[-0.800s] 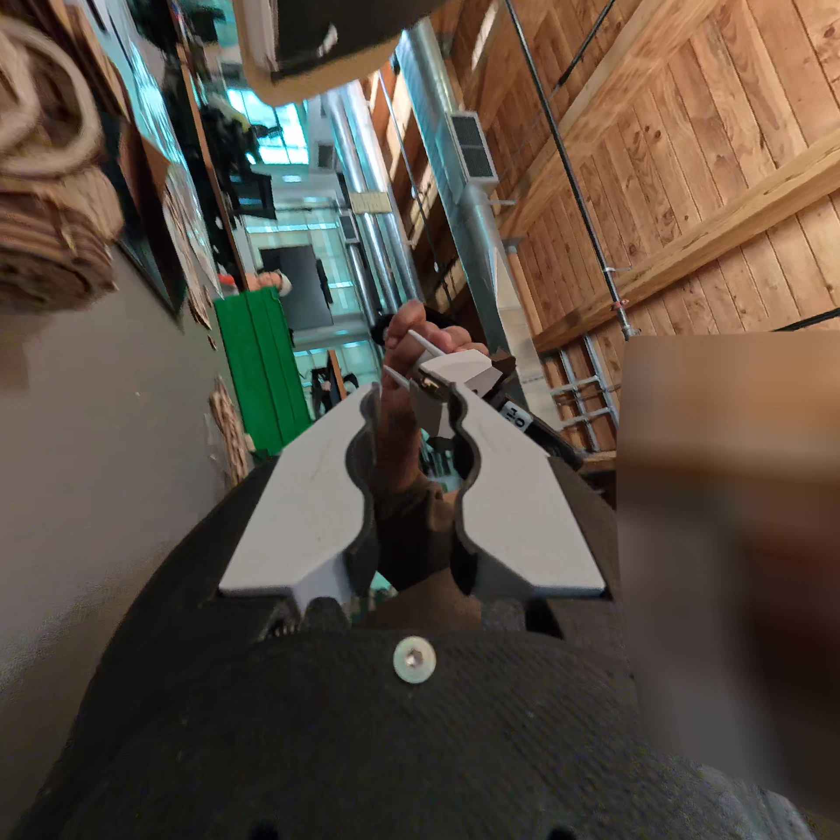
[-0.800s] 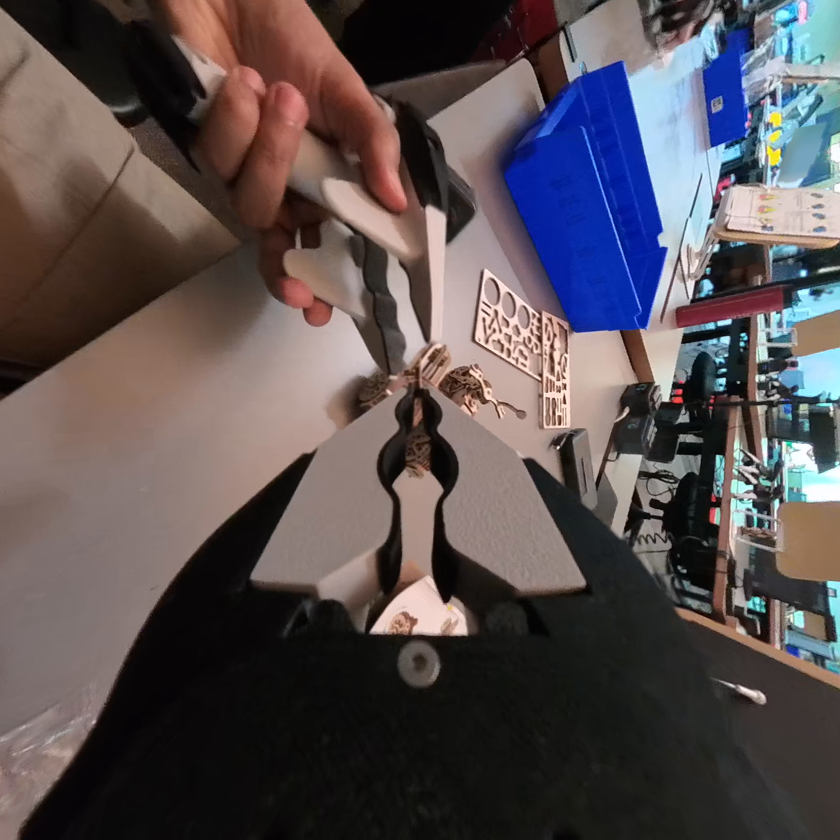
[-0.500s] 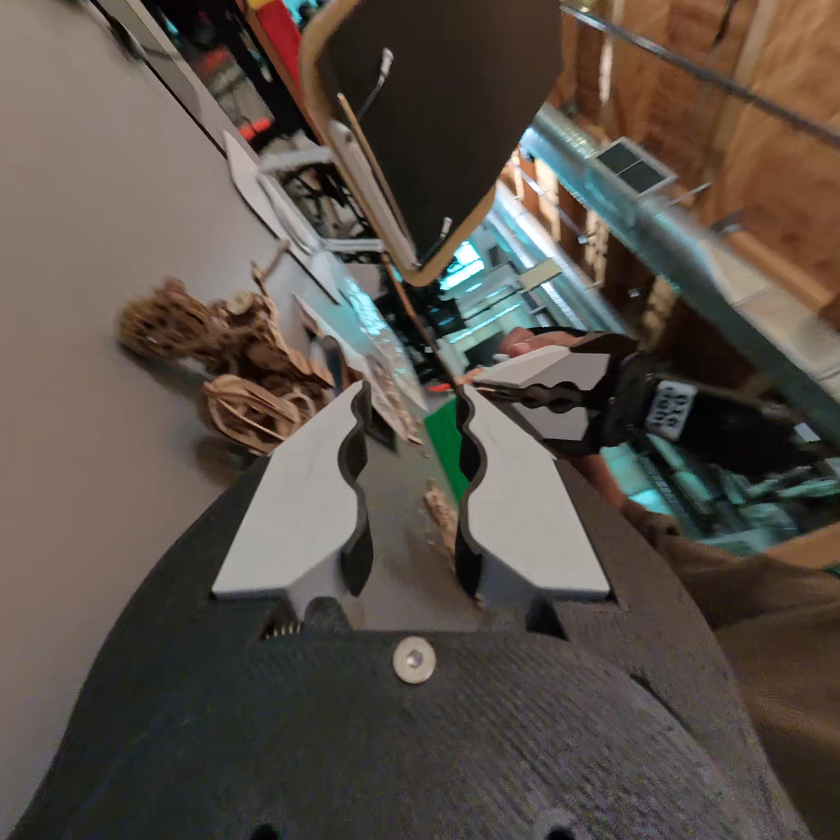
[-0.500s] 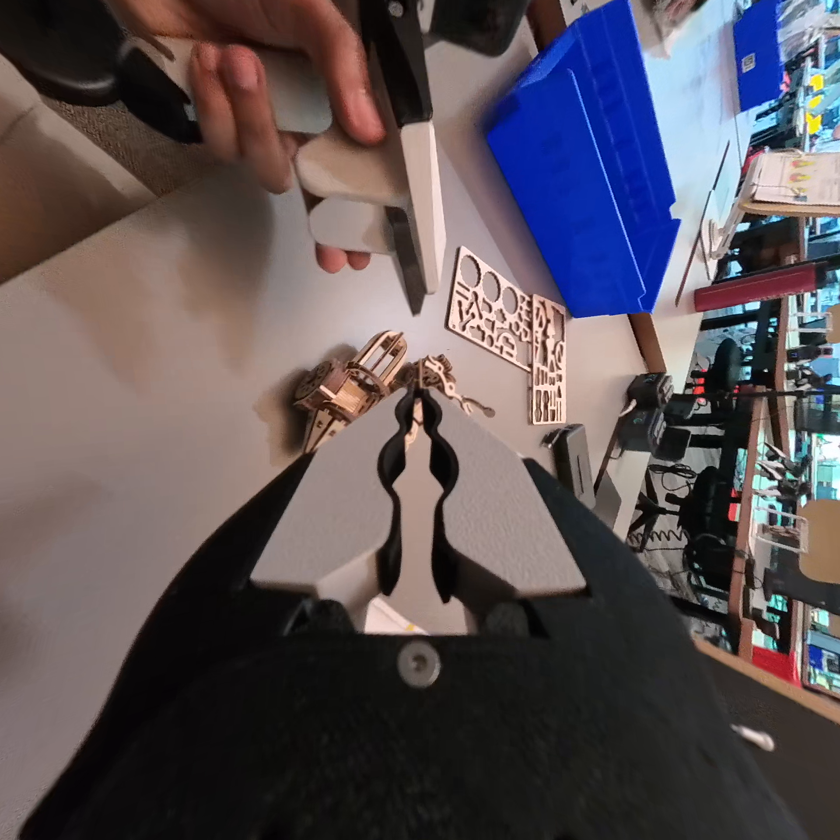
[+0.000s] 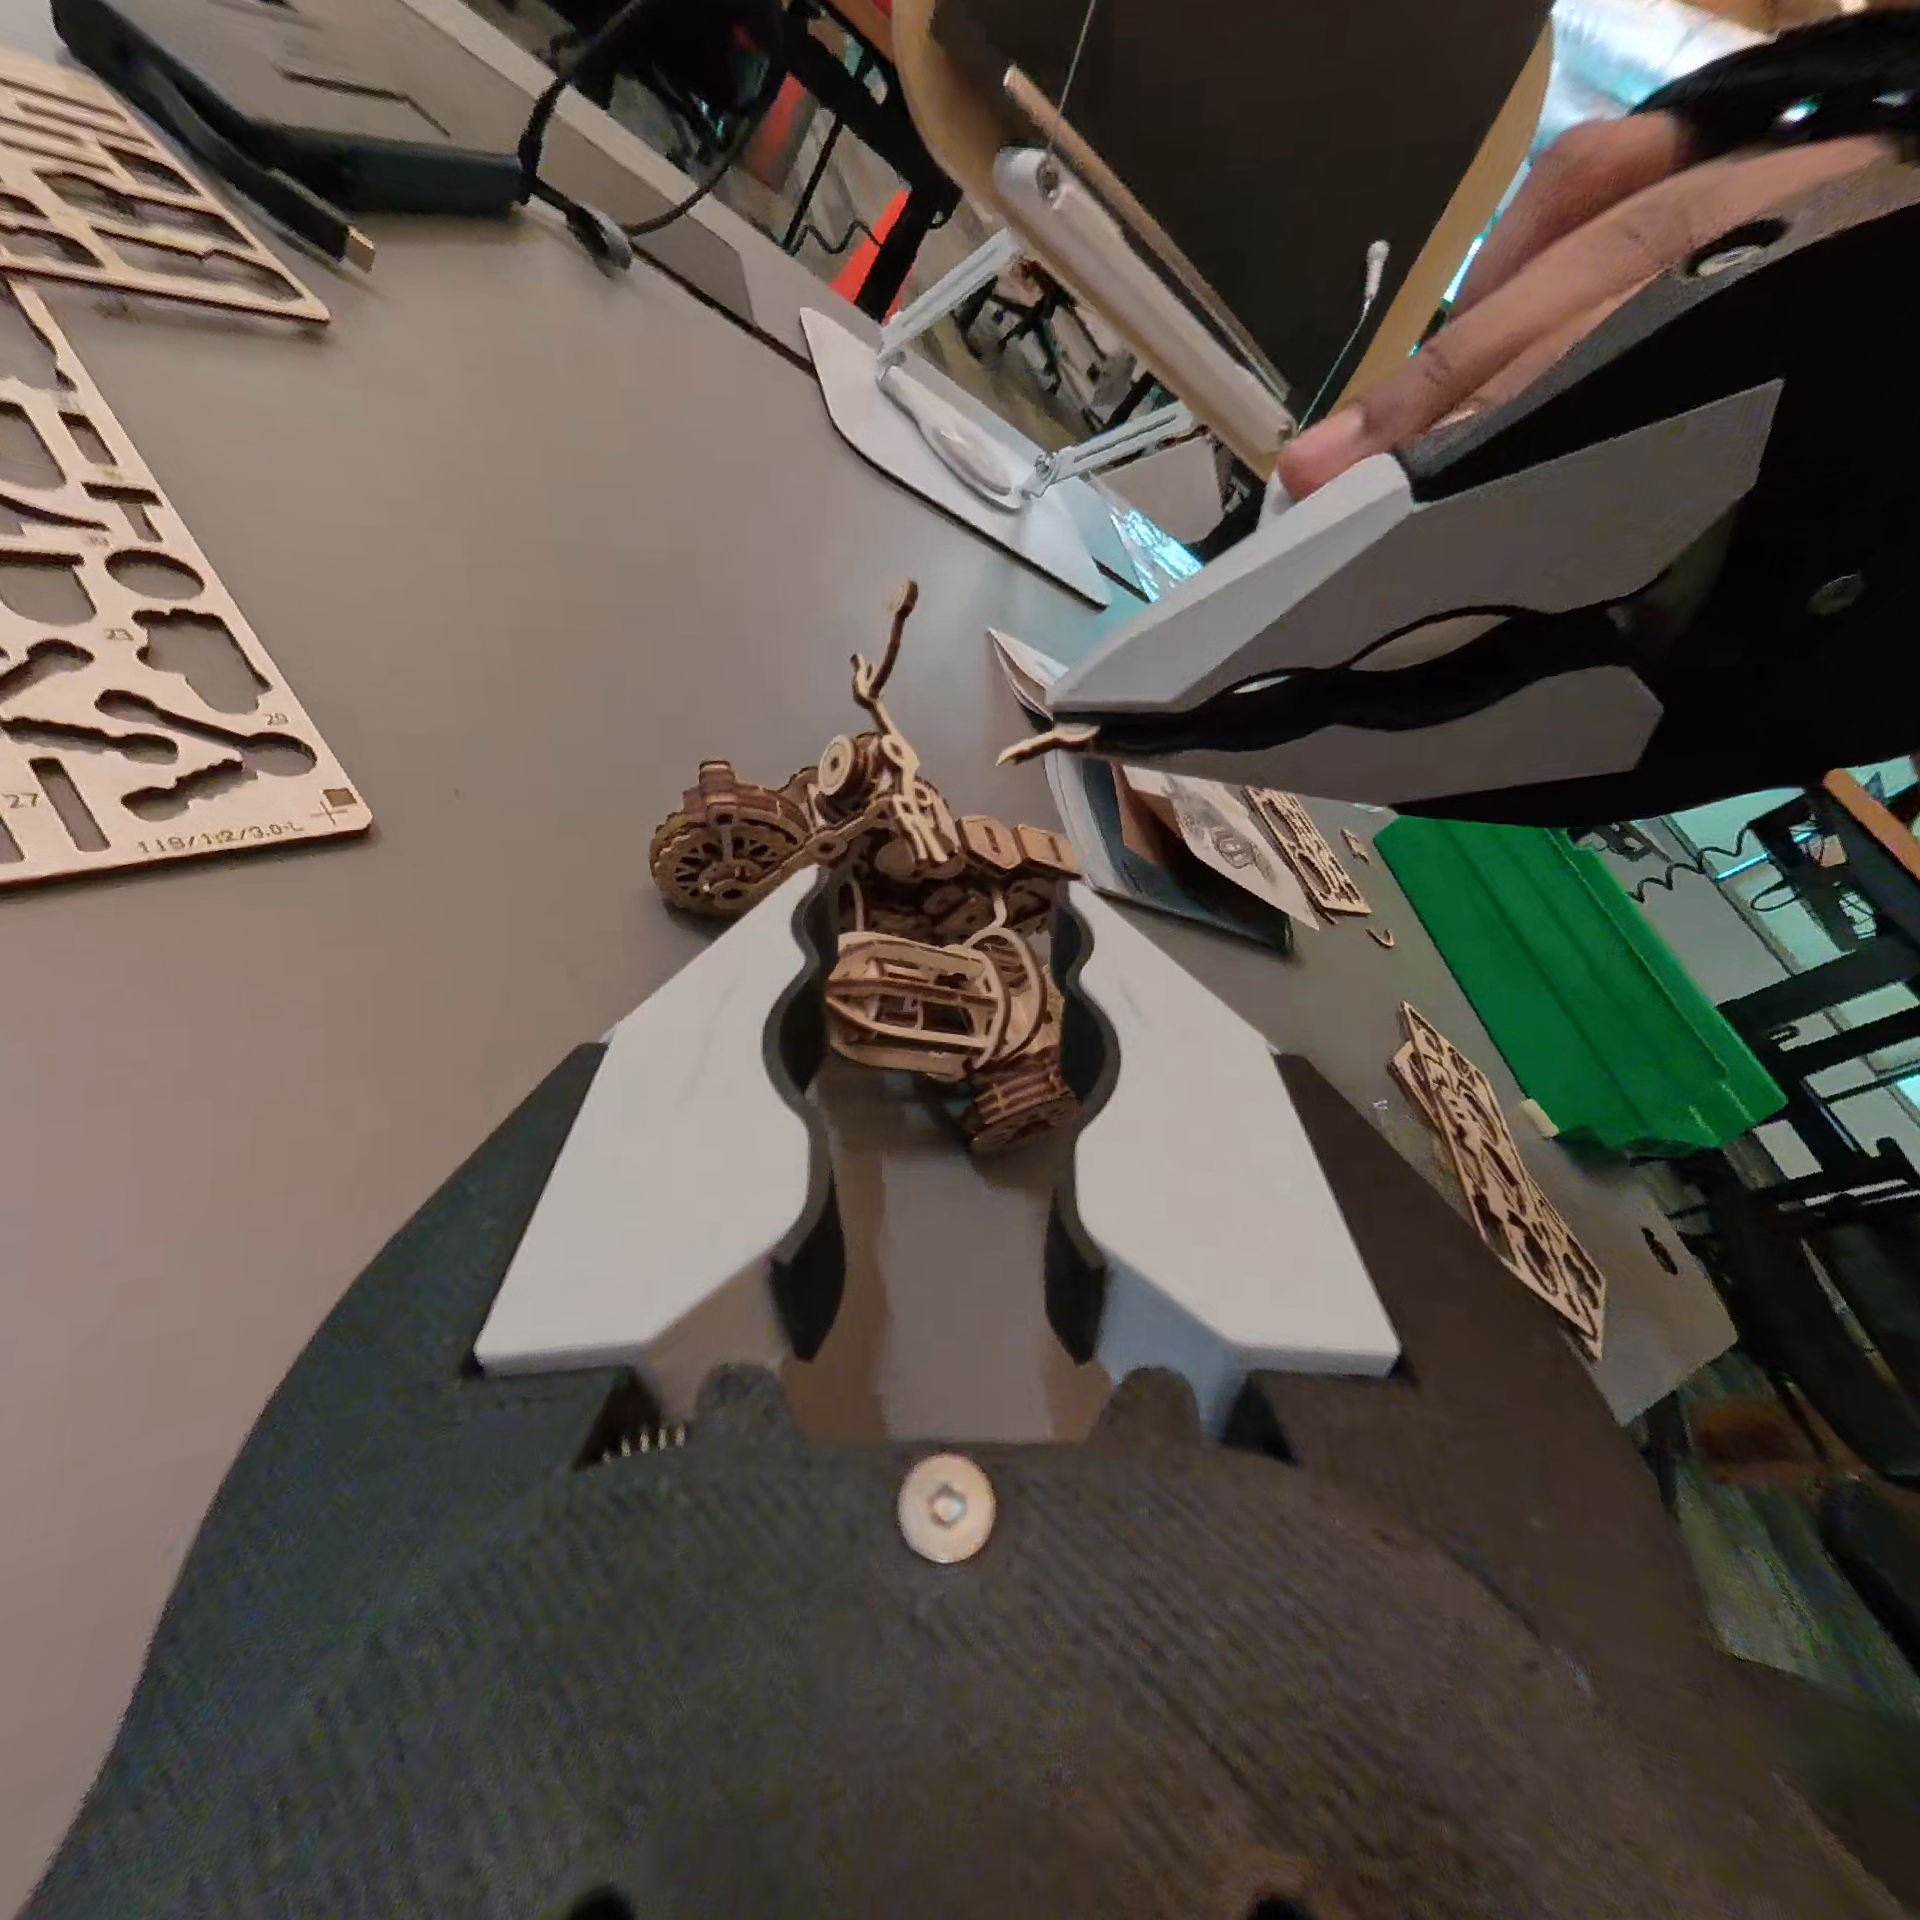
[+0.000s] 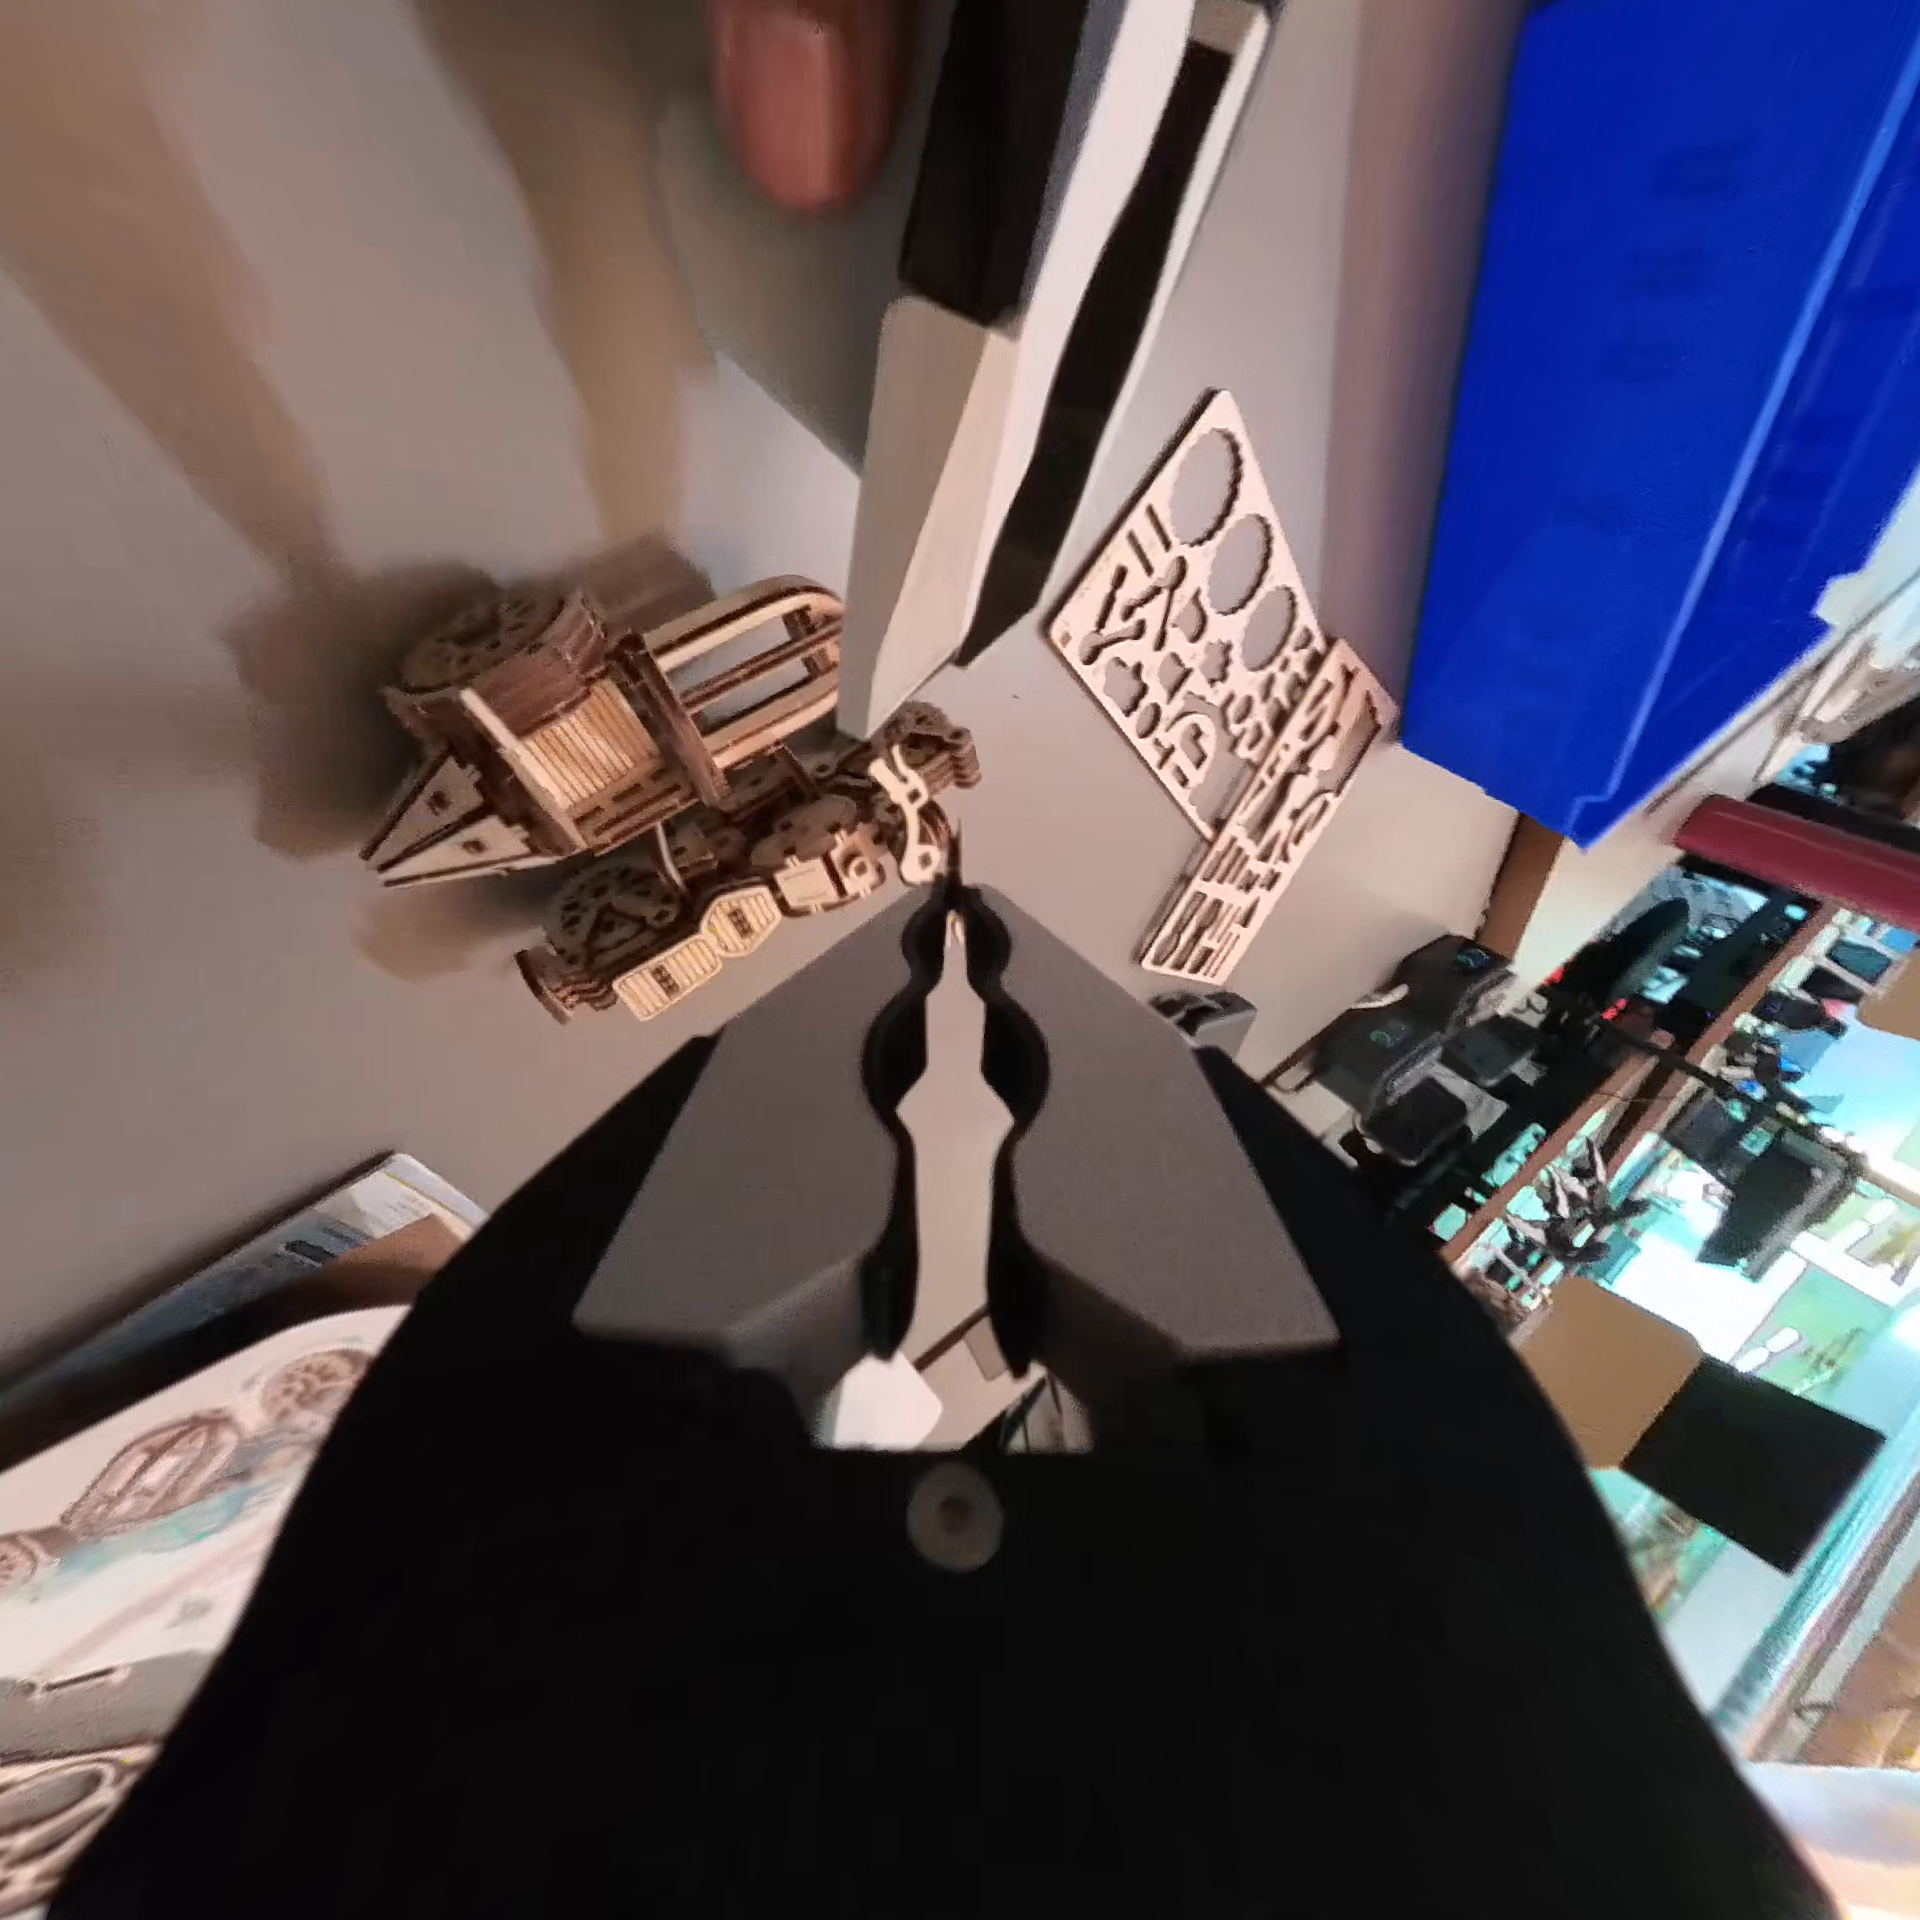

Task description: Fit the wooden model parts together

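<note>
A wooden motorcycle model with a sidecar [image 5: 883, 831] lies on the grey table [image 5: 520, 520]. My left gripper [image 5: 940, 894] is open and low over the table, with the sidecar between its fingers; I cannot tell if they touch it. My right gripper [image 6: 951, 899] is shut on a small thin wooden part [image 6: 948, 883], which it holds just beside the model [image 6: 644, 769]. In the left wrist view the right gripper [image 5: 1060, 727] comes in from the upper right with the wooden part [image 5: 1039, 743] sticking out of its tips. The left gripper [image 6: 935, 675] reaches down onto the model from above.
Punched-out plywood sheets [image 5: 125, 623] lie left of the model and also show in the right wrist view [image 6: 1226, 665]. A blue bin [image 6: 1662, 364], a green bin [image 5: 1558, 966], more part sheets [image 5: 1496, 1174], an instruction booklet [image 6: 208, 1403] and a black device with a cable [image 5: 312, 135] are around. There is about 4 cm between the tips of the two grippers.
My left gripper swung down from pointing at the ceiling to the table and now straddles the model. My right gripper moved closer to the model with the small part in it.
</note>
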`<state>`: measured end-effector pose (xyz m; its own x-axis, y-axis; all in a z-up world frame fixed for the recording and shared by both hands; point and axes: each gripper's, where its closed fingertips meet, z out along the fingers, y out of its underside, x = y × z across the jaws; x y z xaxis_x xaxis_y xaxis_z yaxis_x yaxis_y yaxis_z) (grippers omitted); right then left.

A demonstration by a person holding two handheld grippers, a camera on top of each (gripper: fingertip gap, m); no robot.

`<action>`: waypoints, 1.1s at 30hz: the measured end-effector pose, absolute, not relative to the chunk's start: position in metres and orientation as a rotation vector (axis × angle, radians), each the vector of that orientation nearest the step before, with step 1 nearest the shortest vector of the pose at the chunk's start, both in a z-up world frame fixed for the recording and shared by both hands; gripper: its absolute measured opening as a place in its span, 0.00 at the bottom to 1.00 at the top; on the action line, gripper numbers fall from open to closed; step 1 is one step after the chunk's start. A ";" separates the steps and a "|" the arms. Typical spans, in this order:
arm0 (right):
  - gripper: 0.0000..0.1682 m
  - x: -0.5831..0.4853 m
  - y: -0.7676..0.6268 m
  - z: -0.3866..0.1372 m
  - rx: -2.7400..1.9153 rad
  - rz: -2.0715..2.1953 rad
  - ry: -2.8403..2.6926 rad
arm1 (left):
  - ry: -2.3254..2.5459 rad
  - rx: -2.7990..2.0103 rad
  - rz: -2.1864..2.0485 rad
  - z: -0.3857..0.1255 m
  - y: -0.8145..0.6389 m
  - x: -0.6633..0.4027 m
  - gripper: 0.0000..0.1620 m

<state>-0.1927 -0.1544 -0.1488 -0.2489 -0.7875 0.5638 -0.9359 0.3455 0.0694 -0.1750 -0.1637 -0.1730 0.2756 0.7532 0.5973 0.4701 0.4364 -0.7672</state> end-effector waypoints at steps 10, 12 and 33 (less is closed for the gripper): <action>0.01 -0.200 -0.159 -0.172 1.642 0.186 -2.172 | -1.355 -1.198 0.144 -0.180 -0.152 -0.186 0.22; 0.01 -0.202 -0.158 -0.173 1.652 0.152 -2.168 | -1.354 -1.206 0.142 -0.181 -0.149 -0.188 0.21; 0.01 -0.200 -0.161 -0.175 1.773 -0.012 -2.143 | -1.373 -1.209 0.157 -0.184 -0.151 -0.195 0.04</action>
<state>-0.1997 -0.1613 -0.1749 -0.1489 -0.9523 0.2663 -0.9493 0.2130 0.2310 -0.1954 -0.1514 -0.1839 0.2847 0.7038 0.6508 0.5393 0.4437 -0.7157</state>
